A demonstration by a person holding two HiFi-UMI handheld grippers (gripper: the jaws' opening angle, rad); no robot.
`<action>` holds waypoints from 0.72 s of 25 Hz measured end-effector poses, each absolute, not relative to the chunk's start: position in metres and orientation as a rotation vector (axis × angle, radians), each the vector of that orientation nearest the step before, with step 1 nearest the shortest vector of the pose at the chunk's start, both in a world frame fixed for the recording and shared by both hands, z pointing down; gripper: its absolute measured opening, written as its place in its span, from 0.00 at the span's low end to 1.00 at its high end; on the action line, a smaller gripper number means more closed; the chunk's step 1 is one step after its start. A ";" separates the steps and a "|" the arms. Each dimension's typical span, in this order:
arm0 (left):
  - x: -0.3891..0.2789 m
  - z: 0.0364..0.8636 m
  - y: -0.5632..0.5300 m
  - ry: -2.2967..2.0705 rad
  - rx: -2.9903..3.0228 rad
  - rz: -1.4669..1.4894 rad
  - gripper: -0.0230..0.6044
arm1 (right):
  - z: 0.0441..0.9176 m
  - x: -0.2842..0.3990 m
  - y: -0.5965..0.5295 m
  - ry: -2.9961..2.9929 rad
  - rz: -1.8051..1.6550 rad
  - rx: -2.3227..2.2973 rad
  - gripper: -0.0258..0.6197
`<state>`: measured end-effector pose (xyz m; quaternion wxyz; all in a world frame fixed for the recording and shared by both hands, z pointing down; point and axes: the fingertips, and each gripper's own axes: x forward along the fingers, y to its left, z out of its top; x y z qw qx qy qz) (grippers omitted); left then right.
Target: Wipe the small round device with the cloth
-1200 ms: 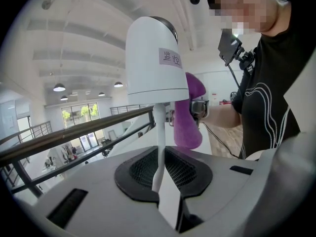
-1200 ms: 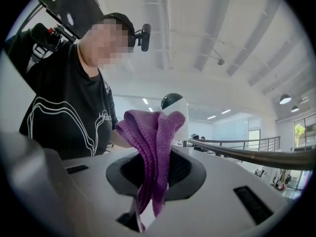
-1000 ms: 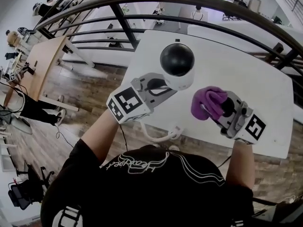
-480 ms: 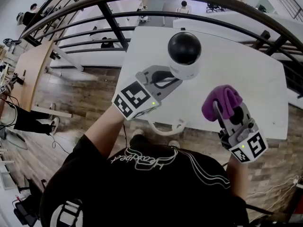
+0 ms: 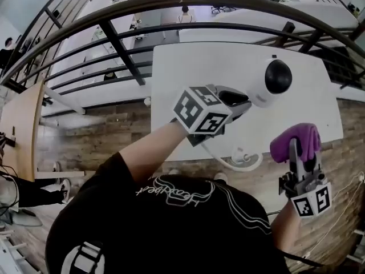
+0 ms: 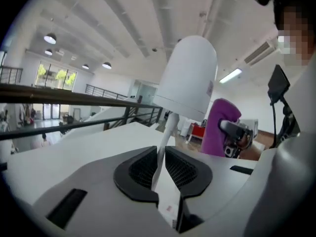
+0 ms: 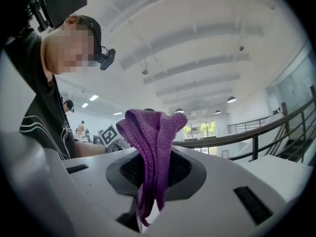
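The small round device [image 5: 272, 82], white with a black dome, is held up over the white table [image 5: 194, 67]. My left gripper [image 5: 242, 101] is shut on it. In the left gripper view its white body [image 6: 190, 78] rises above my left gripper [image 6: 162, 157], whose pads pinch a thin white stem [image 6: 167, 132] under it. The purple cloth [image 5: 295, 141] is bunched in my right gripper [image 5: 301, 158], lower right of the device and apart from it. In the right gripper view the cloth [image 7: 150, 132] is clamped in my right gripper [image 7: 150, 174] and sticks up above it.
A white cable [image 5: 239, 160] loops down past the table's near edge, below the device. A dark metal railing [image 5: 114, 44] curves along the table's far and left sides. Wooden floor [image 5: 137, 124] lies below, and the person's black shirt [image 5: 171, 216] fills the near foreground.
The left gripper has swung the device to the right across the view. The right gripper with the cloth has dropped lower and to the right, farther from the device.
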<state>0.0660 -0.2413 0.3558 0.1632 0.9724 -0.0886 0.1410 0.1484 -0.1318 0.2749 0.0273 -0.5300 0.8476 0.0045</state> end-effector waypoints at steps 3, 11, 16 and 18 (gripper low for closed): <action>0.063 0.347 -0.237 -0.074 2.709 0.342 0.11 | 0.274 0.138 -0.119 2.547 0.018 -1.754 0.13; 0.058 0.338 -0.214 0.086 2.864 0.378 0.05 | 0.258 0.132 -0.092 2.486 0.045 -1.799 0.13; 0.057 0.334 -0.219 0.177 3.006 0.416 0.05 | 0.252 0.124 -0.092 2.475 0.074 -1.826 0.13; 0.056 0.338 -0.225 0.241 3.021 0.424 0.05 | 0.249 0.114 -0.095 2.456 0.100 -1.872 0.13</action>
